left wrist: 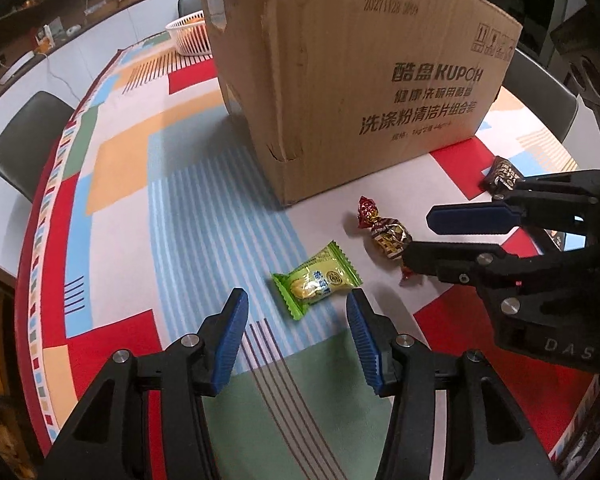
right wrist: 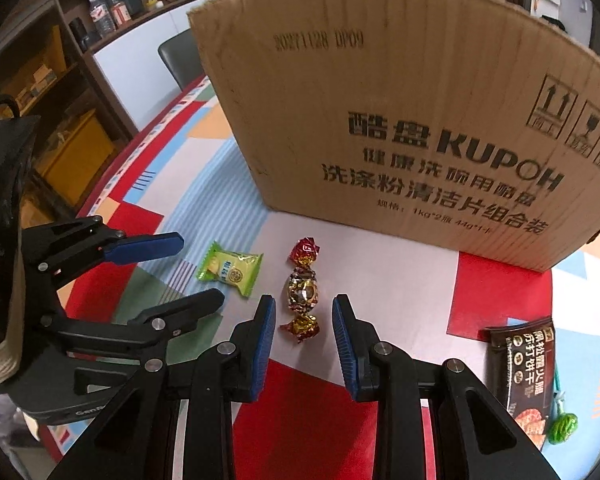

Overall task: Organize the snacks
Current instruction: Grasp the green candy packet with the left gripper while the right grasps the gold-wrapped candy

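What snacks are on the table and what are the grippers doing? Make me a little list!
green snack: green packet, flat on the tablecloth
twisty snack: gold and red candy, beside the green one
dark snack: cracker pack, off to the right
box: cardboard box behind the snacks
left gripper: open, near the green packet
right gripper: open around the candy, not squeezing

Left gripper (left wrist: 296, 314), black angular linkage arms, ribbed blue finger pads (left wrist: 232, 336), silver pivot screws, right gripper (right wrist: 304, 320) of identical build, pale lettering on black housing
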Demonstrator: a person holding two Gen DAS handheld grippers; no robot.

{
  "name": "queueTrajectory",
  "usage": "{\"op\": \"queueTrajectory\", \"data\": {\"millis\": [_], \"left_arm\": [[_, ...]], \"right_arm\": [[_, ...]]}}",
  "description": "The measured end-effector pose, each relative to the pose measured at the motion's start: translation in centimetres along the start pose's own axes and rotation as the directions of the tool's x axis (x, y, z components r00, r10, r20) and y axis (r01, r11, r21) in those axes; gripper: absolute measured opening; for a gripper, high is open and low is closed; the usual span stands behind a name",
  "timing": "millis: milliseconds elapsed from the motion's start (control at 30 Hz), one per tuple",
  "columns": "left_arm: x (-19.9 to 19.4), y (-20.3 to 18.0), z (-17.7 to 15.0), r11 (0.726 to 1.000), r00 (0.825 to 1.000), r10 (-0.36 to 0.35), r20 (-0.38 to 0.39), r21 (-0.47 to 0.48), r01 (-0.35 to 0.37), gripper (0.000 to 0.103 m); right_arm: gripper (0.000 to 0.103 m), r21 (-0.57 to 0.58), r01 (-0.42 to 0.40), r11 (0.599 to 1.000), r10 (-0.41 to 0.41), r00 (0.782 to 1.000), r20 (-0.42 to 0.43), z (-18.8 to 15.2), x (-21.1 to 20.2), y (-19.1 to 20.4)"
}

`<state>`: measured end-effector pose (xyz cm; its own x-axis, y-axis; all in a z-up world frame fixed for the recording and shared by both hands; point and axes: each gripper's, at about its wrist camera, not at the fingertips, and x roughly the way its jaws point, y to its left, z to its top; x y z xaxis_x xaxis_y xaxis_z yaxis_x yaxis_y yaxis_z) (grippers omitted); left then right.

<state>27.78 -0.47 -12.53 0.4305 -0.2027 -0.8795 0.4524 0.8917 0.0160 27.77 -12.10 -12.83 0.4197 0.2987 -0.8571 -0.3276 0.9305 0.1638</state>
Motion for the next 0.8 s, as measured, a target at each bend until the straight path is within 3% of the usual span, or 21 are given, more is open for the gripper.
{"op": "queueTrajectory", "data": {"millis": [433, 600, 800], "left_arm": [[1.9, 0.0, 1.2, 0.999, 1.000, -0.022, -0.001, -0.029, 0.022, 0.049], [1.8, 0.2, 1.3, 0.998, 0.999, -0.033, 0.004, -0.043, 0.033, 0.030], [1.8, 0.7, 1.2, 0.995, 0.999, -0.042, 0.006, -0.085, 0.043, 0.022]], "right_arm": [[0.031, 0.013, 0.004, 1.000, -0.004, 1.000, -0.019, 0.5, 1.7, -0.6], [0.031, 0.009, 0.002, 1.000, -0.002, 1.000, -0.017, 0.7, 2.0, -0.5], [0.031, -0.006, 0.008, 1.000, -0.009, 1.000, -0.017, 0.9, 2.2, -0.4]]}}
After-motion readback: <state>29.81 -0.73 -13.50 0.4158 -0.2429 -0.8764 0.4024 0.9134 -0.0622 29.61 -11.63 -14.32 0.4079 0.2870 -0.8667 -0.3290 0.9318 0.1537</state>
